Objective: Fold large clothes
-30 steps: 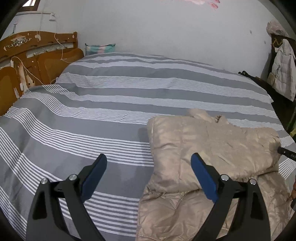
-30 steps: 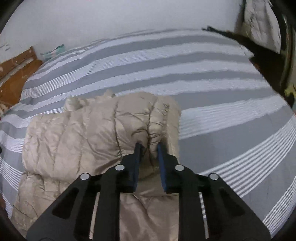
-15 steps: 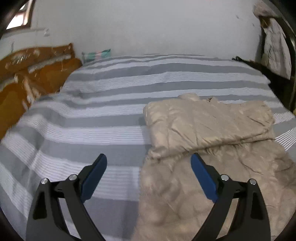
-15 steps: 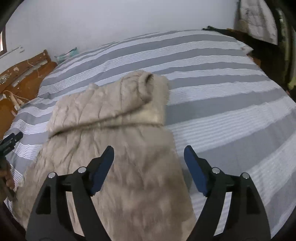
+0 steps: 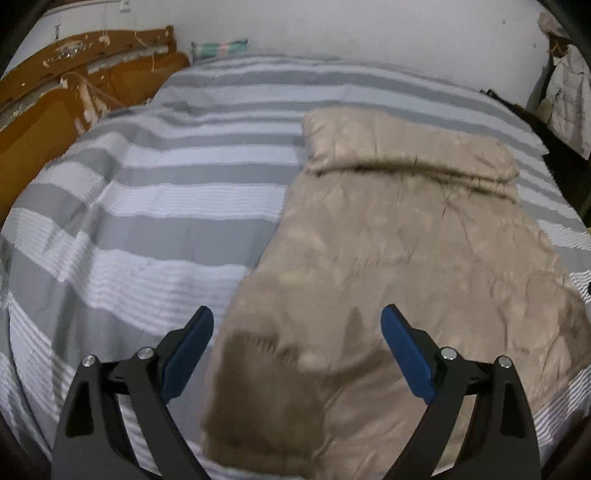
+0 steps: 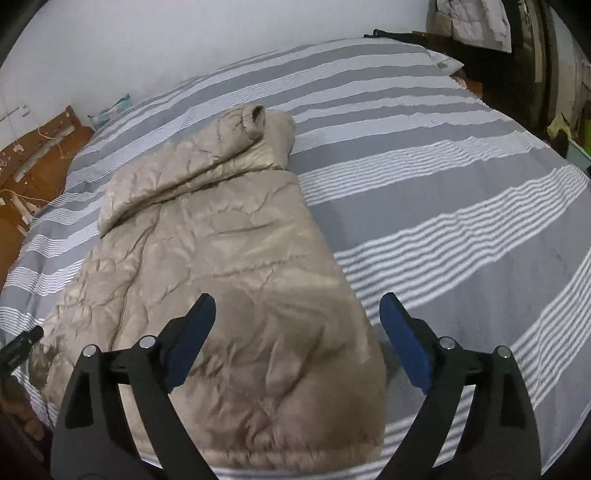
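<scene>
Striped bed point(image 6: 443, 206), beige, seemingly padded jacket point(image 6: 221, 258)

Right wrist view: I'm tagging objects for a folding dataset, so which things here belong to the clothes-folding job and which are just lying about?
Part of the job:
- beige puffer jacket, far end folded over, on the striped bedspread
- right hand-held gripper, jaws just opened, holding nothing
- left hand-held gripper, open

Just lying about:
- wooden headboard
- pale coat hanging
- folded green-striped cloth by the wall

White wall point(image 5: 369, 29), striped bed point(image 5: 147, 206), wooden headboard point(image 5: 74, 74)
</scene>
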A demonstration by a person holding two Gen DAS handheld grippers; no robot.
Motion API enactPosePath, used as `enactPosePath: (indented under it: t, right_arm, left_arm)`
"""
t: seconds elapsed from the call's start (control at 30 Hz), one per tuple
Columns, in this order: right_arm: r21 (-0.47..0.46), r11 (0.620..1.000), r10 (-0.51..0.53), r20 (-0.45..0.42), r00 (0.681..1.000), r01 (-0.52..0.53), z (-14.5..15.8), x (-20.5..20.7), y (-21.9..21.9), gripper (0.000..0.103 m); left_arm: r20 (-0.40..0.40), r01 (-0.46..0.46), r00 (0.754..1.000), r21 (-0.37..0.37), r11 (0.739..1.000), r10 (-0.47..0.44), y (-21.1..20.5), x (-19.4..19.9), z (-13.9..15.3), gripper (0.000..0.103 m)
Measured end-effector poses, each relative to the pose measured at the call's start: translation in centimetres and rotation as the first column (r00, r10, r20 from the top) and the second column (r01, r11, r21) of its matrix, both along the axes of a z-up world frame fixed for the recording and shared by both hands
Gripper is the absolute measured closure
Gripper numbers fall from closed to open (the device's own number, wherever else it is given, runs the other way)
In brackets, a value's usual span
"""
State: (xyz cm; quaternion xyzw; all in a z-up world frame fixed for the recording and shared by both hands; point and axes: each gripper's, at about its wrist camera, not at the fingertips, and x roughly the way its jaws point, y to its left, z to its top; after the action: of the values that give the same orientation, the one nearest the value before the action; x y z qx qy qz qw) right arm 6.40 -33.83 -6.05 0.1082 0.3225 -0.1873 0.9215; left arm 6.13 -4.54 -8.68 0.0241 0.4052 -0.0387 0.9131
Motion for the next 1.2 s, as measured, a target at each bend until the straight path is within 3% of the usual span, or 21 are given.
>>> enactPosePath:
  t: [0.13, 0.4, 0.6, 0.67, 0.8, 0.93, 1.03, 1.2]
  right_arm:
    - [-0.016, 1.000, -0.018, -0.022, 1.000, 0.018, -1.2, -1.7, 1.5, 0.013]
    - [-0.024, 0.996, -0.087, -0.121, 0.989, 0.084, -3.7, -1.8, 0.8, 0.013]
    - [0.037, 0.997, -0.065, -0.198, 0.978, 0.074, -5.4, -0.8, -0.3, 0.014]
    - [0.030, 0.998, -0.051, -0.213, 0.976, 0.059, -5.8, -0.6, -0.1, 0.024]
    - [0.067, 0.997, -0.020, -0.228, 0.974, 0.037, -6.3, -0.2, -0.1, 0.029]
    - [0.076, 0.996, -0.023, -0.210, 0.978, 0.040, -6.1, -0.4, -0.5, 0.033]
    - [0.053, 0.998, -0.018, -0.216, 0.976, 0.030, -6.0, -0.5, -0.1, 0.036]
    - [0.053, 0.999, 0.009, -0.197, 0.980, 0.002, -5.4, -0.7, 0.7, 0.050]
  left_arm:
    - [-0.031, -0.039, 0.999, 0.078, 0.996, 0.041, 0.1, -0.7, -1.1, 0.011]
    - [-0.133, -0.073, 0.989, -0.012, 0.997, 0.071, 1.2, -1.3, -3.3, 0.011]
    - [-0.141, -0.050, 0.988, 0.062, 0.997, 0.058, 0.0, -1.0, -4.4, 0.008]
    - [-0.151, -0.057, 0.986, 0.062, 0.996, 0.066, 0.1, -0.9, -5.0, 0.007]
    - [-0.173, -0.084, 0.981, 0.016, 0.996, 0.086, 0.8, -0.9, -6.1, 0.006]
    - [-0.136, -0.064, 0.988, 0.061, 0.996, 0.072, 0.0, -1.1, -5.9, 0.007]
    - [-0.129, -0.054, 0.990, 0.065, 0.996, 0.062, -0.2, -1.2, -5.8, 0.011]
    - [-0.126, -0.027, 0.991, 0.074, 0.997, 0.036, -0.6, -1.0, -5.4, 0.025]
